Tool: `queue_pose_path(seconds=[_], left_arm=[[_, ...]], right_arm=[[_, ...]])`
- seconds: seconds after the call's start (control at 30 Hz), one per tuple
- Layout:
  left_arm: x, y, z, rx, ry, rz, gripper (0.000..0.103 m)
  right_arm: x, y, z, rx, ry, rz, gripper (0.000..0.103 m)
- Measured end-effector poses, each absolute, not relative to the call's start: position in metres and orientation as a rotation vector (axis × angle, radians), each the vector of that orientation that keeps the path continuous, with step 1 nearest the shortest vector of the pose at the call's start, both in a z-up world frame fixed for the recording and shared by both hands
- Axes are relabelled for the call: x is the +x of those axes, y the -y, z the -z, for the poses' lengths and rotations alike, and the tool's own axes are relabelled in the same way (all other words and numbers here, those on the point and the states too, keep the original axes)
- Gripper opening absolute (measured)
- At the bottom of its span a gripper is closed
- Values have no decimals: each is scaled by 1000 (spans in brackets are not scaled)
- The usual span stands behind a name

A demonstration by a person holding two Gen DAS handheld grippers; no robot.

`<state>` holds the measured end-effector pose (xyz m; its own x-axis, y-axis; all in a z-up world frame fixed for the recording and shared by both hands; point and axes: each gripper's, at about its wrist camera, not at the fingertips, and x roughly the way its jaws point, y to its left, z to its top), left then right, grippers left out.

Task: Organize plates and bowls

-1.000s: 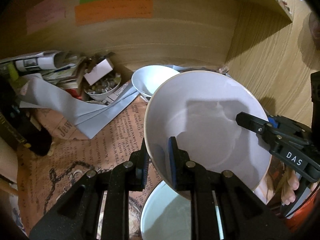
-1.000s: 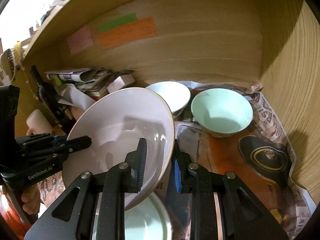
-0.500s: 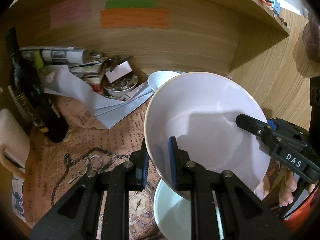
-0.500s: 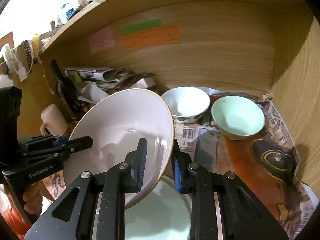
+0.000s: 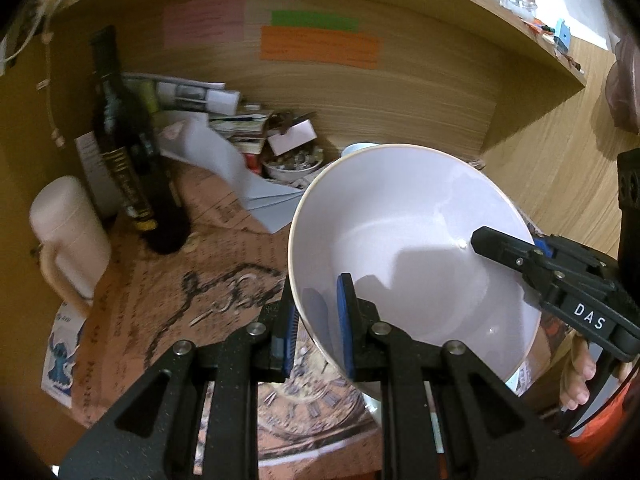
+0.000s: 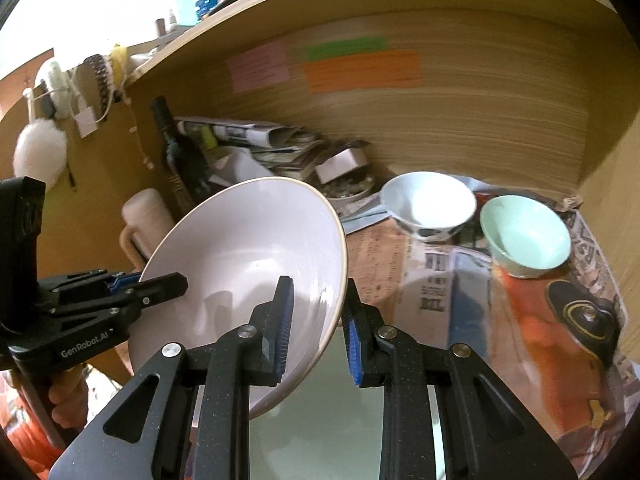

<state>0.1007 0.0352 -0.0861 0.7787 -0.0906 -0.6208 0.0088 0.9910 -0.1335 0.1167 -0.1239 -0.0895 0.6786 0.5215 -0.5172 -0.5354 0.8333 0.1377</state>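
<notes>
Both pairs of jaws are pinched nearly closed on opposite edges of one large, pale lilac-white ceramic bowl with a thin tan rim (image 5: 404, 248). The left gripper (image 5: 316, 320) bites the rim on the bowl's left side, one blue pad inside the wall and one outside; the right gripper (image 6: 318, 332) does the same on the opposite side, its rim passing between the two blue pads. Held this way, the bowl hangs in the air, tilted so that its hollow faces the left camera, above a shelf lined with printed newspaper (image 5: 224, 292).

Directly under the bowl in the right view lies a pale green dish (image 6: 340, 412), only partly visible. Further back stand a smaller white bowl (image 6: 428, 204) and, just beside it, a mint-green bowl (image 6: 524, 232). To the left are a dark glass bottle (image 5: 128, 152), a cream mug with a handle (image 5: 68, 236), a stack of papers and a small dish of odds and ends against the wooden back wall.

I judge this to be the carrying step: the big bowl is lifted and in transit. Next it needs levelling, then lowering onto a free patch or a matching stack, with both grips let go together so it does not tip.
</notes>
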Motion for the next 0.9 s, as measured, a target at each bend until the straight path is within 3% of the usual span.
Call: queue_pose_path(seconds=[0.9], left_arm=[[48,-112,138,-220,-766,-89,18]], right_arm=[[112,36,134,-98,-714,-715,21]])
